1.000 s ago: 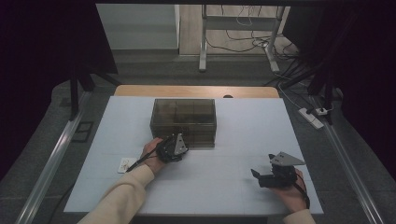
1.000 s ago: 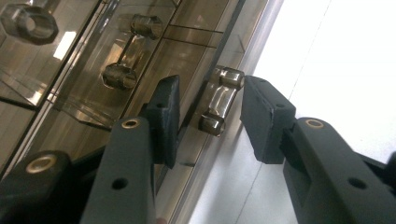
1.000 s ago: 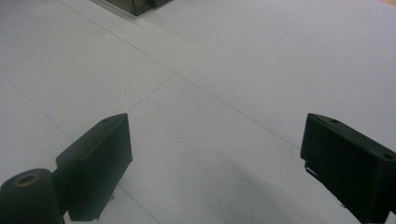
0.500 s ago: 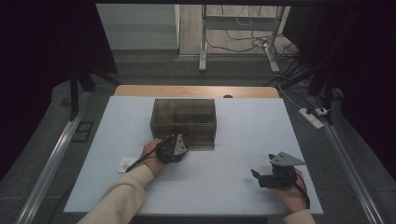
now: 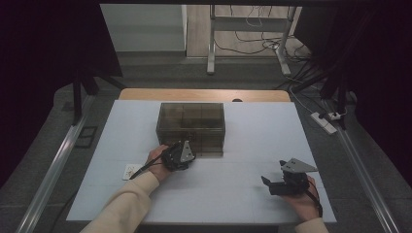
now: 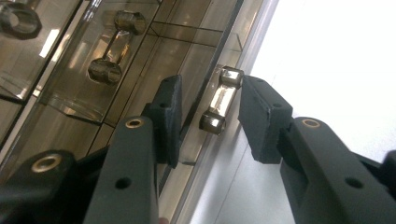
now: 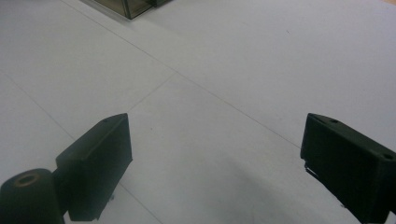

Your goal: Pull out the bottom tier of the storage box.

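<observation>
L tongs (image 6: 208,109) at the front face of the smoked acrylic drawer box (image 5: 190,126), mid tabletop (image 5: 252,194). Pads sit either side of a chrome bar handle (image 6: 219,101) on the front; I see a gap on both sides, so spread and not gripping yet. R tongs (image 7: 215,163) wide apart, nothing between, hovering over bare tabletop near the front right.

Risks, my read:
- Handle is short and shiny; if I close off-centre, a pad could slide off the end post.
- Box looks light. Pull w/o bracing and the whole box may skid toward me instead of the drawer opening. R tongs sit well apart from it, no help.
- Angled approach could jam the drawer.

Count: 1 box; 2 handles clear in left gripper view, a 3rd partly cut at top left; 2 tongs; 1 small white card (image 5: 131,171) by L forearm.
</observation>
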A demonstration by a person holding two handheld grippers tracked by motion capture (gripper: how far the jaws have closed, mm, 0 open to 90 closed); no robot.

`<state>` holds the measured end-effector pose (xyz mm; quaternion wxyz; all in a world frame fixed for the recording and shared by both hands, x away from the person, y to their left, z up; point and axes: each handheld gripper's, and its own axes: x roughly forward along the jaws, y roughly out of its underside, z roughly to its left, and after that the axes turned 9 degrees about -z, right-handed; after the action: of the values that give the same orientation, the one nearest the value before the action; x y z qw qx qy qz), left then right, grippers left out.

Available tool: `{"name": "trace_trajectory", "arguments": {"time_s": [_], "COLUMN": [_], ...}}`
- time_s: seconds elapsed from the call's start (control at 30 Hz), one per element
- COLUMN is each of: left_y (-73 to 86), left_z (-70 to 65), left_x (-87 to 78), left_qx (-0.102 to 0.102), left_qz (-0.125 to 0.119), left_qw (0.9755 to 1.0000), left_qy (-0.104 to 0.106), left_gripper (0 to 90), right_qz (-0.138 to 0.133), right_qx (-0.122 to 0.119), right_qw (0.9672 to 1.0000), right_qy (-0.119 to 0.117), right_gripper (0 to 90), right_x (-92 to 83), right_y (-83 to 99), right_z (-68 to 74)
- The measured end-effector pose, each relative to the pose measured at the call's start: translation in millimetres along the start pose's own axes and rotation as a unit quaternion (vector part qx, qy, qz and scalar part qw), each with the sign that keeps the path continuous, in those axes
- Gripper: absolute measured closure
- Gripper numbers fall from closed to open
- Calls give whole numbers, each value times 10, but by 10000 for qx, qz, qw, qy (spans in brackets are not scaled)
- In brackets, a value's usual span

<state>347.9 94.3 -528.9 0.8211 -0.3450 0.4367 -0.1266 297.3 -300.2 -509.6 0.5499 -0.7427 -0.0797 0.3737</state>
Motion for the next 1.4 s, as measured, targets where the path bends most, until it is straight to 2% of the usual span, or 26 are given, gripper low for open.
{"name": "trace_trajectory", "arguments": {"time_s": [1.4], "left_y": [-2], "left_z": [-42], "left_x": [-64], "left_qx": [-47], "left_qz": [-30], "left_qw": [9995], "left_qy": [295], "left_gripper": [622], "right_qz": [0], "right_qx": [2], "right_qw": [10000], "right_qy": [-4], "right_gripper": [87], "right_x": [-7], "right_y": [-3], "right_z": [0]}}
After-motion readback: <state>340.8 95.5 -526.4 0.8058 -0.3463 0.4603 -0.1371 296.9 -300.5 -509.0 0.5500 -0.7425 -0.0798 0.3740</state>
